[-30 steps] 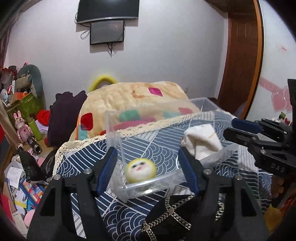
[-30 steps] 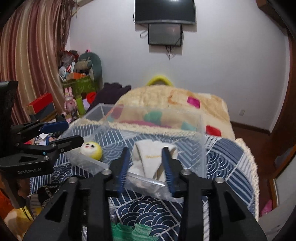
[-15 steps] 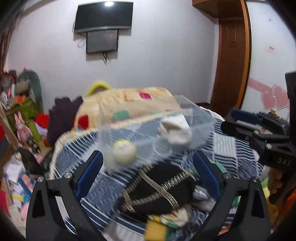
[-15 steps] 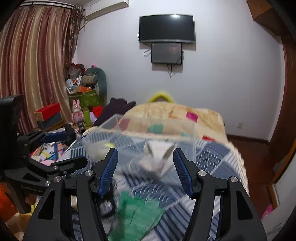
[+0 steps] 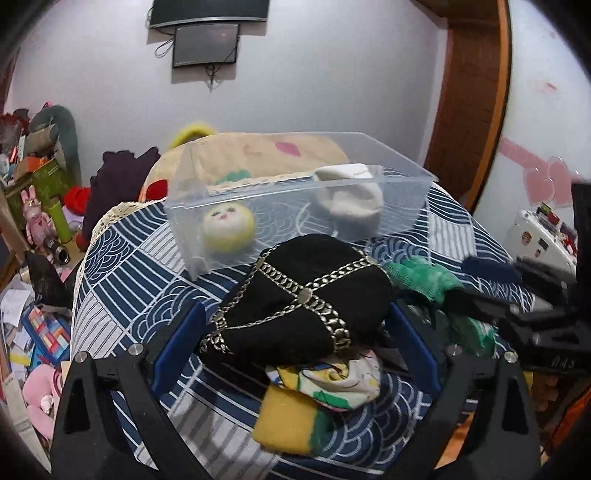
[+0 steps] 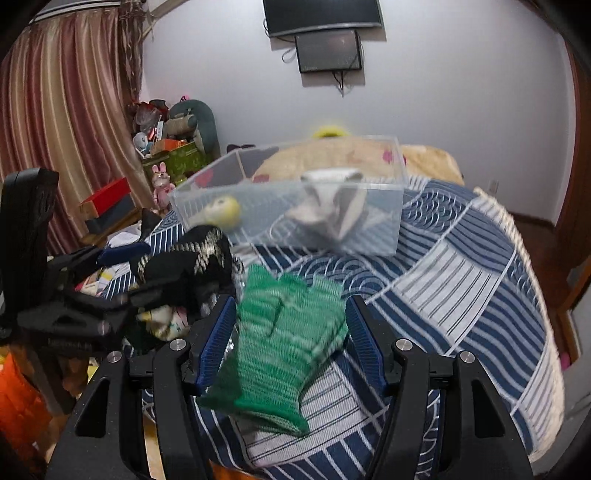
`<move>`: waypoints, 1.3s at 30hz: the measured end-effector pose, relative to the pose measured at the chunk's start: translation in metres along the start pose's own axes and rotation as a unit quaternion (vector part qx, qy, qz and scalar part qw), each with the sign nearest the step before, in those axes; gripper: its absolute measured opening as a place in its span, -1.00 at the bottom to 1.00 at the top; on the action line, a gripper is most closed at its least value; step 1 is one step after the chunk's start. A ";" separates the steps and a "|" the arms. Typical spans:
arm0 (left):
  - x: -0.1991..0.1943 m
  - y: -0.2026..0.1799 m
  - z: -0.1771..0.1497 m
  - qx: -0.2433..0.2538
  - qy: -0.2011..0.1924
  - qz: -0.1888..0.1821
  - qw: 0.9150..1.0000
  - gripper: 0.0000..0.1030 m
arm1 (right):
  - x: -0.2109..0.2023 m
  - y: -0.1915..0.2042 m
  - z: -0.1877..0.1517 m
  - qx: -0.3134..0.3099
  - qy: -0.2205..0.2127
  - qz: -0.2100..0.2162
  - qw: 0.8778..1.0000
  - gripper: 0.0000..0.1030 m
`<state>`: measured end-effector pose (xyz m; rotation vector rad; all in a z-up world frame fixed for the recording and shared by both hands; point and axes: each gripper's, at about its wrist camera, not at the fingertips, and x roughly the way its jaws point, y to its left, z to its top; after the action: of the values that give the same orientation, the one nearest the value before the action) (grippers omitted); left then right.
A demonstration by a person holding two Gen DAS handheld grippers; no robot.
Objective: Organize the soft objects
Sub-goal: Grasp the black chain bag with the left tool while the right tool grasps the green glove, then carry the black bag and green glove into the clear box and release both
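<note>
Near edge of the quilt (image 6: 461,266): L gripper (image 5: 295,343) spread wide w/ nothing clamped, blue pads either side of the black hat (image 5: 306,299), a chain-trimmed piece topping a small pile; whether the pads touch it can't be told. Under the hat, a cartoon-print cloth (image 5: 343,376) and a yellow sponge (image 5: 288,417) w/ green edge, closest to the lens. R gripper (image 6: 291,343) likewise spread and released, pads flanking the green glove (image 6: 280,343), which lies flat on the quilt just R of the hat pile; contact w/ the pads unclear in the blur. In the L view the glove (image 5: 424,277) sits beside the hat, w/ the R gripper (image 5: 517,291) blurred at the frame's R side. Farther back, toward the quilt's middle, the clear bin (image 5: 406,206) holds a yellow doll head (image 5: 227,229) at its L end and a white cloth (image 5: 351,201) at its R, the two well apart. Beyond the bin, a patchwork blanket (image 5: 258,151); on the far wall, a TV (image 6: 321,14).
</note>
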<state>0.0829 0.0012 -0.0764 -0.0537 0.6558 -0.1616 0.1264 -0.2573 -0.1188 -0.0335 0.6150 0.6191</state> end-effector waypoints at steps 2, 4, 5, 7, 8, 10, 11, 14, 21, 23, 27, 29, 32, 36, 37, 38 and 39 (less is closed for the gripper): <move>-0.002 0.009 0.003 -0.016 -0.007 0.007 1.000 0.92 | 0.003 -0.004 -0.002 0.006 0.002 -0.003 1.000 0.13; -0.004 0.018 0.006 -0.033 -0.017 0.015 0.999 0.92 | 0.005 -0.009 -0.005 0.018 0.002 0.002 1.000 0.00; -0.007 0.025 0.007 -0.048 -0.025 0.018 0.998 0.91 | 0.005 -0.010 -0.006 0.025 0.003 0.008 1.000 -0.14; -0.009 0.032 0.008 -0.066 -0.033 0.019 0.997 0.88 | 0.006 -0.013 -0.007 0.032 0.006 0.013 0.999 -0.26; -0.009 0.036 0.009 -0.074 -0.034 0.018 0.997 0.79 | 0.006 -0.014 -0.008 0.033 0.006 0.014 0.999 -0.37; -0.005 0.042 0.010 -0.082 -0.027 0.015 0.996 0.62 | 0.005 -0.011 -0.008 0.031 0.007 0.013 0.999 -0.42; -0.002 0.044 0.010 -0.083 -0.022 0.017 0.996 0.61 | 0.005 -0.010 -0.009 0.029 0.007 0.015 0.999 -0.48; 0.002 0.046 0.008 -0.081 -0.022 0.030 0.996 0.49 | 0.007 -0.006 -0.010 0.022 0.011 0.020 1.000 -0.70; 0.006 0.041 0.007 -0.053 -0.021 0.038 0.998 -0.26 | 0.003 -0.003 -0.008 0.012 0.002 0.028 1.000 -0.82; 0.001 0.039 0.007 -0.049 -0.025 0.029 0.998 -0.38 | -0.003 -0.002 -0.006 0.009 -0.008 0.029 1.000 -0.83; -0.011 0.036 0.008 -0.046 -0.034 0.016 0.998 -0.46 | -0.016 -0.003 0.002 0.009 -0.031 0.027 0.999 -0.83; -0.018 0.035 0.011 -0.045 -0.041 0.016 0.998 -0.46 | -0.022 -0.006 0.006 0.012 -0.043 0.025 0.999 -0.83; -0.030 0.034 0.016 -0.046 -0.058 0.011 0.997 -0.46 | -0.030 -0.009 0.013 0.014 -0.059 0.021 0.998 -0.83; -0.045 0.031 0.028 -0.043 -0.080 0.000 0.996 -0.46 | -0.036 -0.010 0.024 0.012 -0.076 0.016 0.997 -0.83; -0.048 0.029 0.030 -0.037 -0.086 0.004 0.996 -0.46 | -0.036 -0.009 0.027 0.011 -0.079 0.014 0.997 -0.83; -0.050 0.026 0.033 -0.031 -0.091 0.006 0.995 -0.46 | -0.036 -0.009 0.030 0.011 -0.082 0.014 0.996 -0.83; -0.053 0.024 0.035 -0.025 -0.097 0.008 0.995 -0.46 | -0.036 -0.009 0.032 0.010 -0.084 0.014 0.996 -0.83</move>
<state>0.0663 0.0337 -0.0192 -0.1119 0.4653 -0.1234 0.1254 -0.2772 -0.0745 0.0462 0.4602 0.6364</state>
